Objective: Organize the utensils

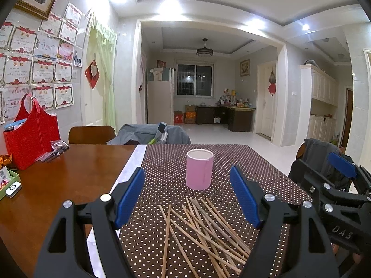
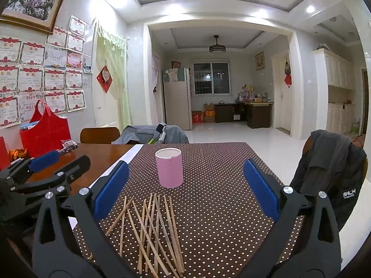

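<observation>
Left gripper (image 1: 187,199) above table, blue fingers spread wide, nothing between. Loose chopsticks (image 1: 204,234) scattered on dotted cloth (image 1: 231,159) just below; pink cup (image 1: 199,169) upright beyond them. Right gripper (image 2: 185,190) alongside, likewise spread, empty.

The left tongs (image 1: 187,199) fill the lower part of the left wrist view, their two black arms rising from the bottom corners and ending in blue pads (image 1: 129,197) that lean outward. The jaws stand wide apart with nothing between them. The right tongs (image 2: 185,192) sit the same way in the lower part of the right wrist view: black arms, blue pads (image 2: 111,190), jaws spread wide and holding nothing. Each pair also shows in the other's view, the right tongs at the right edge of the left wrist view, the left tongs at the left edge of the right wrist view, so the two are held side by side, level, pointing the same way.
</observation>
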`<move>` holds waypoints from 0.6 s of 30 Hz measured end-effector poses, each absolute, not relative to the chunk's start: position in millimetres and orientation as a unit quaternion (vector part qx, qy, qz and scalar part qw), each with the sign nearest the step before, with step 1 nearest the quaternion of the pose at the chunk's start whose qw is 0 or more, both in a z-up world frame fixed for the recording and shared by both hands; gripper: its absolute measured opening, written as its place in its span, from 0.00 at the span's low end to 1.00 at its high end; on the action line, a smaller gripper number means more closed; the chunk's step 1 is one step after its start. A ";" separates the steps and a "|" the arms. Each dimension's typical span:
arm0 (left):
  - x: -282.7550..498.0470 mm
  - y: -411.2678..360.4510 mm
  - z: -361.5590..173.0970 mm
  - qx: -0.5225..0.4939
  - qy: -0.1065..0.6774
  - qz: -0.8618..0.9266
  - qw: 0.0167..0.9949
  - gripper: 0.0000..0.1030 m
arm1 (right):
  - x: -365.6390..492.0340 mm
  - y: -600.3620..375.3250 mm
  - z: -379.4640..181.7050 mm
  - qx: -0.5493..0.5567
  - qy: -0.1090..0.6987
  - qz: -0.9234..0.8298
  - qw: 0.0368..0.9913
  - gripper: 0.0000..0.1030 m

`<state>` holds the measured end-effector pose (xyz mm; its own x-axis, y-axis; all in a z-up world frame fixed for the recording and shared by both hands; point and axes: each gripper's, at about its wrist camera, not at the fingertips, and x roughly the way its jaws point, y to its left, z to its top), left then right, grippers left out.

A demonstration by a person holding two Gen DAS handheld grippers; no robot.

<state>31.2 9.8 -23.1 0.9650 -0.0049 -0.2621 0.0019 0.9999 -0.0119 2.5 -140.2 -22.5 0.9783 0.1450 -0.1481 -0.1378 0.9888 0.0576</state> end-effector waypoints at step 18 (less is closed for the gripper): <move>119.6 71.4 -96.1 -0.024 0.353 -0.025 0.935 0.73 | 82.0 -127.2 -59.3 -0.011 0.233 0.116 0.965 0.94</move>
